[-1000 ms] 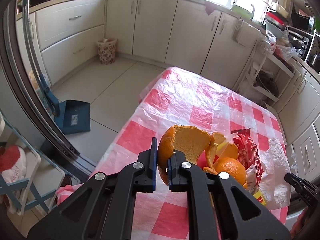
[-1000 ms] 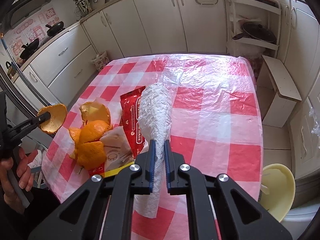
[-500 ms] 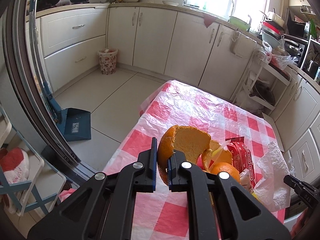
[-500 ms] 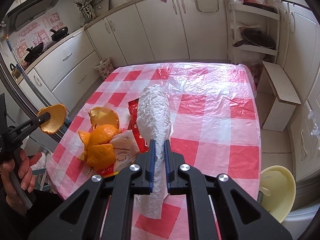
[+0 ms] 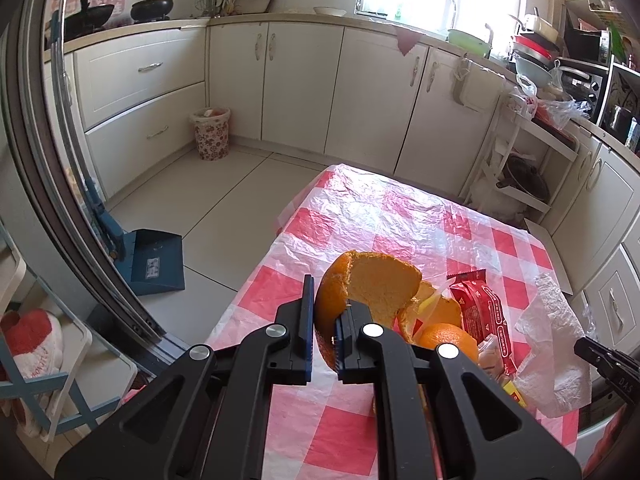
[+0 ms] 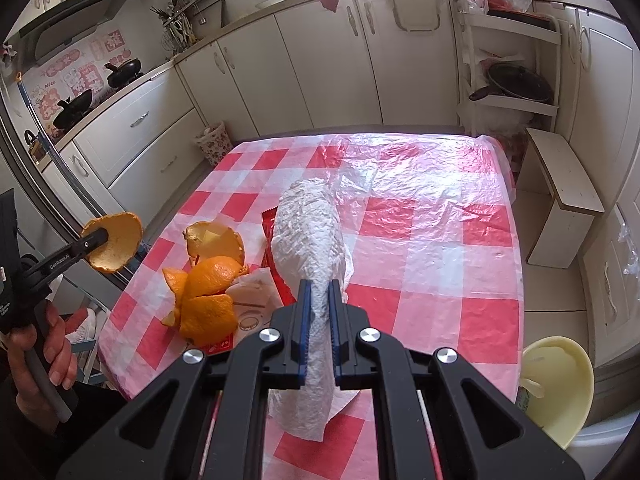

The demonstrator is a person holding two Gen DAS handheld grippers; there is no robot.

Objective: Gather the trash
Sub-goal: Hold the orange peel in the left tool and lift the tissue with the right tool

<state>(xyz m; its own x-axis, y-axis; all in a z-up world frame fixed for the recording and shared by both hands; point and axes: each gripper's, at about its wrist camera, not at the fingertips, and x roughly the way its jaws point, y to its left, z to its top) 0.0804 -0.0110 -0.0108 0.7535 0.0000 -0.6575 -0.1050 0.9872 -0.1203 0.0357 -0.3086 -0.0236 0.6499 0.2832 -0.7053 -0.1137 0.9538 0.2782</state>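
Left wrist view: cupped orange peel (image 5: 372,288), pale pith inward, ragged-edged.

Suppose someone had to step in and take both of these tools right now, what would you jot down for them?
Left hand-held gripper: shut on an orange peel cup, held in the air off the table's left edge.
Right hand-held gripper: shut on a crumpled paper towel, lifted above the checked table.
On the table: more orange peels, a red snack wrapper and a flat food packet under them.
Bins: a floral bin by the cabinets, a yellow one at the right.
Done: two pieces picked up. Left: bin them, then clear the pile.
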